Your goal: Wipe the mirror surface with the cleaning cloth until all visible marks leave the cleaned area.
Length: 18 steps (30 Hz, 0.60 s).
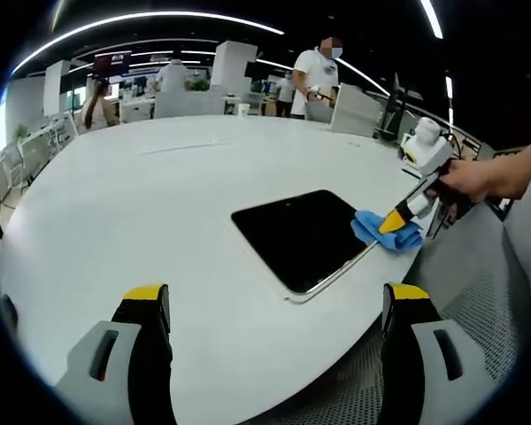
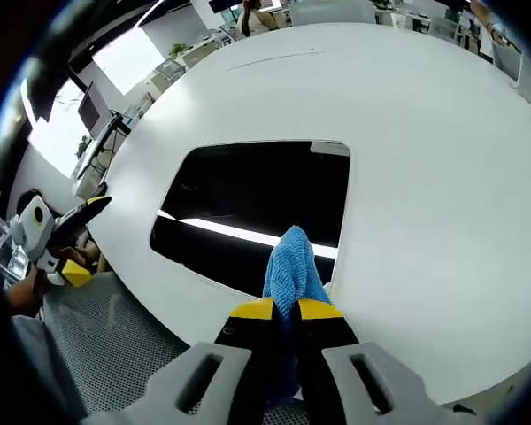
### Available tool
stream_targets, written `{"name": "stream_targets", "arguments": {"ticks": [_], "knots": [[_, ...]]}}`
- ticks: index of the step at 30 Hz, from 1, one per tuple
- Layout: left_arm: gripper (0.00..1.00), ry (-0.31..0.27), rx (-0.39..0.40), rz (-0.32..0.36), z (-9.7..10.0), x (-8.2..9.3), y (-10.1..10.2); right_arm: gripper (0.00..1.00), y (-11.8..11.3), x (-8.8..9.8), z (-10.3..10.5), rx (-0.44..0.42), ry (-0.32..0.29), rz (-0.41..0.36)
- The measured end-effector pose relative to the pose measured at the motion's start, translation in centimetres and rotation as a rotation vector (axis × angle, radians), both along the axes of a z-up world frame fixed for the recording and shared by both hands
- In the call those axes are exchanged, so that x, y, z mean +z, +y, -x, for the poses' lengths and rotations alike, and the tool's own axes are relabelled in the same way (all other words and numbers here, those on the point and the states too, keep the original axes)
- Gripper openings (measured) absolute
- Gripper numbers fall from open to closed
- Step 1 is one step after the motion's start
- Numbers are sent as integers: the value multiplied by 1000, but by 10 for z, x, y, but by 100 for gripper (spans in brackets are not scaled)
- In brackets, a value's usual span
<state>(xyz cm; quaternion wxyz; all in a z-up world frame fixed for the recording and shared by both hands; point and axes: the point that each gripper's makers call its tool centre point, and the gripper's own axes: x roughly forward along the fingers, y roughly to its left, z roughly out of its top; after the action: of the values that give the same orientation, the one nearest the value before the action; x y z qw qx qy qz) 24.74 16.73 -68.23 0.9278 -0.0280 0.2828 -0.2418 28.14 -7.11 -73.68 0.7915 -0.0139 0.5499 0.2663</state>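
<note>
Right tongs point(image 2: 286, 309) clenched on the blue cleaning cloth point(image 2: 292, 266), which rises ahead of their tips onto the near edge of the dark mirror point(image 2: 248, 204). Left tongs point(image 1: 274, 297) released, apart over the white worktop point(image 1: 159, 177), mirror ahead.

A glossy dark mirror point(image 2: 257, 199) with a thin metallic edge lies on a smooth, matt white table point(image 2: 425, 133), centre frame; a nubby blue cleaning cloth point(image 2: 292, 270) sits pinched between hard plastic, yellow-tipped right gripper point(image 2: 285, 310) jaws.
</note>
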Motion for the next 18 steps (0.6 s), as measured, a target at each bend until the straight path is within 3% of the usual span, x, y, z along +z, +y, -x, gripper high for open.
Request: {"name": "stream_targets", "arguments": {"ticks": [7, 18], "knots": [[99, 2, -5, -3, 1, 0, -1, 2, 1, -2, -5, -18, 19, -6], [99, 8, -4, 1, 1, 0, -1, 2, 4, -1, -19, -20, 0, -2]]}}
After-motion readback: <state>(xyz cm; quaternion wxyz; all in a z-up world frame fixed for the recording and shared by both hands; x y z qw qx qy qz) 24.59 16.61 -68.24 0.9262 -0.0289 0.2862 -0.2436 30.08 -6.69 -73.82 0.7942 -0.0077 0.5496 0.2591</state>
